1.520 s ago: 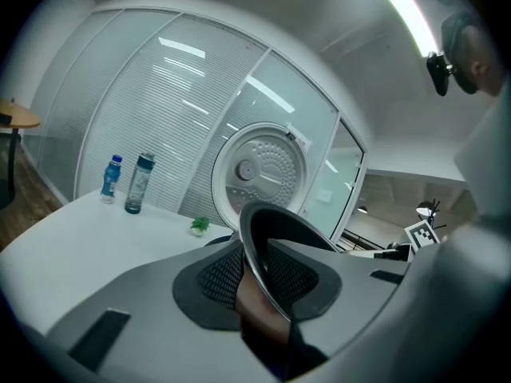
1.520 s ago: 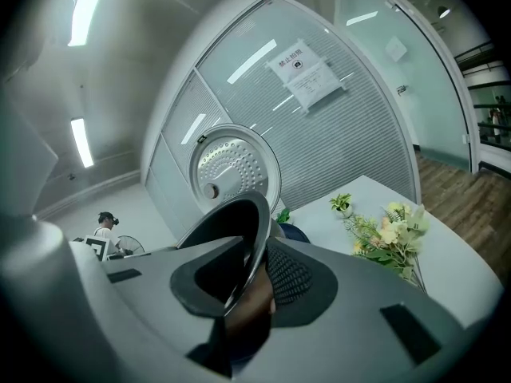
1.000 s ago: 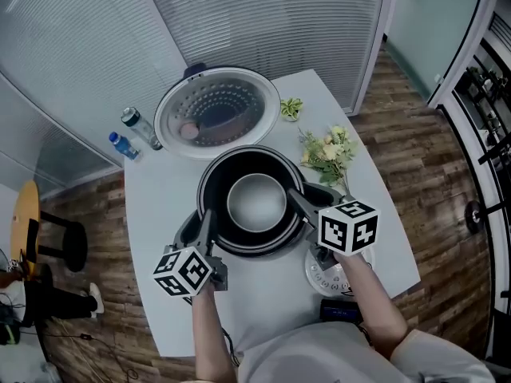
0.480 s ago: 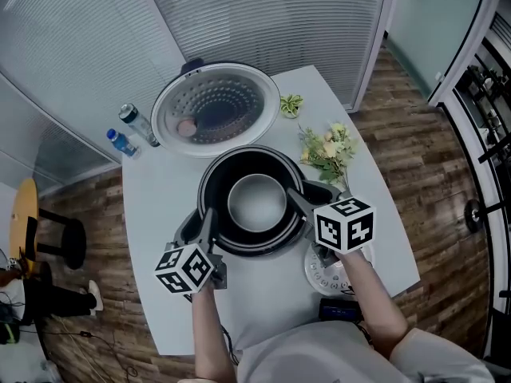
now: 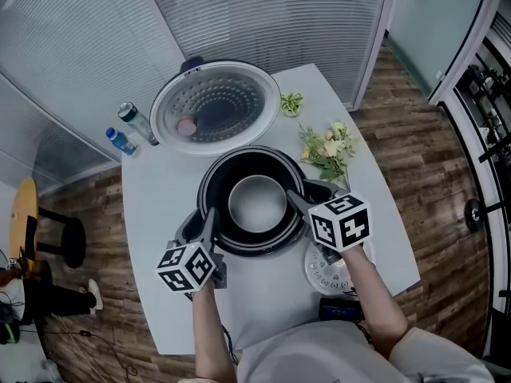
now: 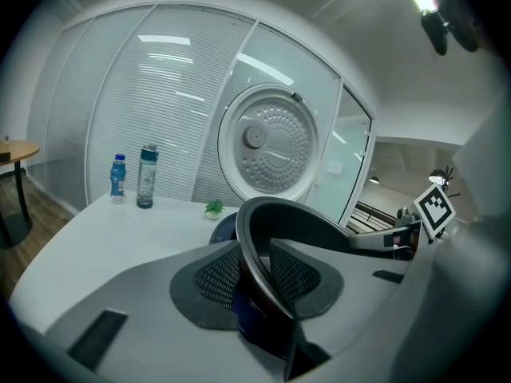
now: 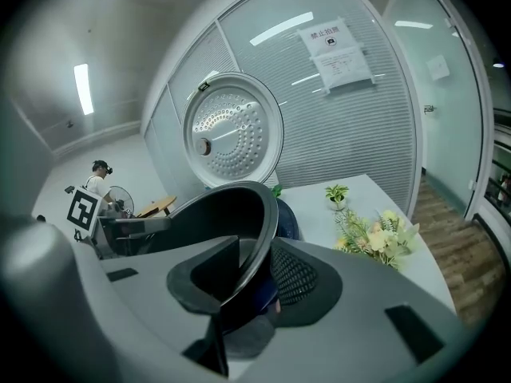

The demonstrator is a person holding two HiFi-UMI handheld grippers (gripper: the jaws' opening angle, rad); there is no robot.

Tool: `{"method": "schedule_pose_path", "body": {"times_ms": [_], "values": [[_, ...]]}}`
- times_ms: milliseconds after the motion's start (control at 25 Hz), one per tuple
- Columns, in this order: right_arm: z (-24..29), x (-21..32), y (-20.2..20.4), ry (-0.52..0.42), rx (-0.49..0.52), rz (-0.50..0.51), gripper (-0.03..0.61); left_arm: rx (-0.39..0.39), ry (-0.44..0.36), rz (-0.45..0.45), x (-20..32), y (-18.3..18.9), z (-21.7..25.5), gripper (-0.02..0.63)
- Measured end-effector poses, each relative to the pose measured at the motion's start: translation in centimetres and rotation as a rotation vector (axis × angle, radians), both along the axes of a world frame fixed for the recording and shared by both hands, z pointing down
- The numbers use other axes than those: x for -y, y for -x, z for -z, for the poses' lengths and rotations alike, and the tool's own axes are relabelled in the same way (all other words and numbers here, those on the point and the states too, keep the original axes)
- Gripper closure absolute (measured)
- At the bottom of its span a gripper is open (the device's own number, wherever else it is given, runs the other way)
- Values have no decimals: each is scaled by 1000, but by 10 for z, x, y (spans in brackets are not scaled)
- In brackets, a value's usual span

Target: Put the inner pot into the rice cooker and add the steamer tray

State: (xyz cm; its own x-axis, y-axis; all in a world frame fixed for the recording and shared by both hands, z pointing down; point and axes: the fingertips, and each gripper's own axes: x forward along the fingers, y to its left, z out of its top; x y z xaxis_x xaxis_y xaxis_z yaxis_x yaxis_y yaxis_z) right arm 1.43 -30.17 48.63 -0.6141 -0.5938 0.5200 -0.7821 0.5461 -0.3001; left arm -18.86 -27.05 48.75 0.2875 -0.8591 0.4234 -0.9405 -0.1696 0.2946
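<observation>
The black-rimmed inner pot point(image 5: 257, 204) with a silver inside sits in the dark rice cooker point(image 5: 322, 190), whose round lid point(image 5: 215, 106) stands open behind. My left gripper point(image 5: 209, 223) is at the pot's left rim. In the left gripper view the rim point(image 6: 263, 214) runs between the mesh pads point(image 6: 217, 276), which still press on it as the jaws are opening. My right gripper point(image 5: 297, 203) is at the right rim. Its jaws are opening too, and the rim point(image 7: 254, 214) stands between them with a gap at the left pad. The white perforated steamer tray point(image 5: 319, 274) lies under my right hand.
Two bottles point(image 5: 132, 130) stand at the table's back left. A flower bunch point(image 5: 327, 154) and a small green plant point(image 5: 291, 106) are at the back right. A dark flat object point(image 5: 339, 309) lies at the front edge. The white table point(image 5: 160, 198) ends close on both sides.
The right gripper's marker cube has shifted and tilted slightly to the left. The pot and the left gripper have stayed where they were.
</observation>
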Motion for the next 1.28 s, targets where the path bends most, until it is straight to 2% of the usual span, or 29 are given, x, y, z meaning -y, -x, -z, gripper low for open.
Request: {"method": "schedule_pose_path", "body": {"times_ms": [560, 760, 880, 960, 1280], "values": [[-4, 1, 2, -41, -51, 16, 430, 89, 22, -1, 4, 2, -11, 484], [-5, 2, 3, -53, -92, 20, 430, 184, 50, -7, 6, -1, -15, 482], [-6, 2, 2, -78, -130, 5, 423, 225, 53, -9, 8, -6, -17, 436], [-6, 0, 2, -99, -148, -5, 413, 227, 46, -6, 10, -7, -17, 409], [4, -10, -6, -121, -110, -50, 402, 209, 0, -11, 3, -3, -2, 402]]}}
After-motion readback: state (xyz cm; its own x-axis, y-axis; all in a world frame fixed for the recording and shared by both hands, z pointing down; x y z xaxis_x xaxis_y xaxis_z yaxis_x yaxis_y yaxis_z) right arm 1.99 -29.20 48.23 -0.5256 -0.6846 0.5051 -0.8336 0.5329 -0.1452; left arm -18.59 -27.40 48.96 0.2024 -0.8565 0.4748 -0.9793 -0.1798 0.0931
